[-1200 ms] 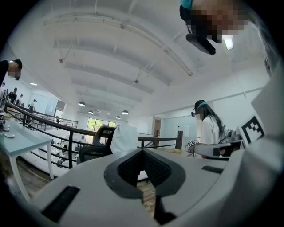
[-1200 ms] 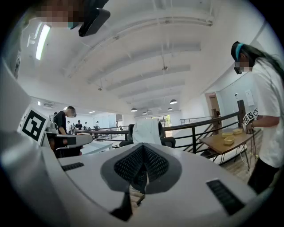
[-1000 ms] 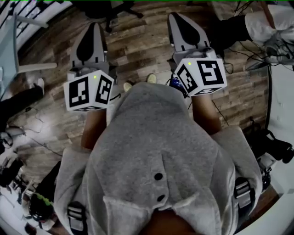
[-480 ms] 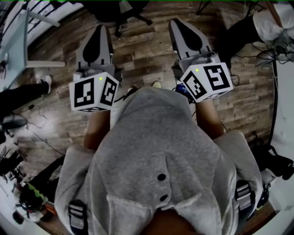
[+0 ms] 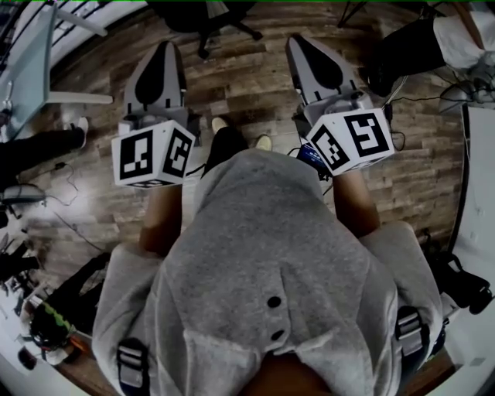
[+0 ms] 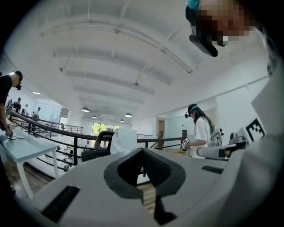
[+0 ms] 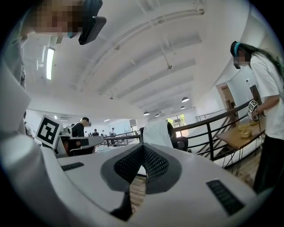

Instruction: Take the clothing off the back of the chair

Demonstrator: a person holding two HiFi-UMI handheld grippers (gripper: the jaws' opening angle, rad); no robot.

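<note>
A white garment hangs over the back of a black office chair some way ahead of me, in front of a railing. The right gripper view shows the same garment on the chair. In the head view the chair's base lies at the top edge, beyond both grippers. My left gripper and right gripper point level towards it, side by side. Both are shut with nothing in them, and both are well short of the chair.
A glass-topped table stands at the left. A black railing runs behind the chair. A person in a white shirt stands by a wooden table at the right. Cables trail over the wooden floor.
The floor has slid under me and one of my legs has come forward between the grippers. The chair base has drifted right along the top edge. Both grippers stay shut.
</note>
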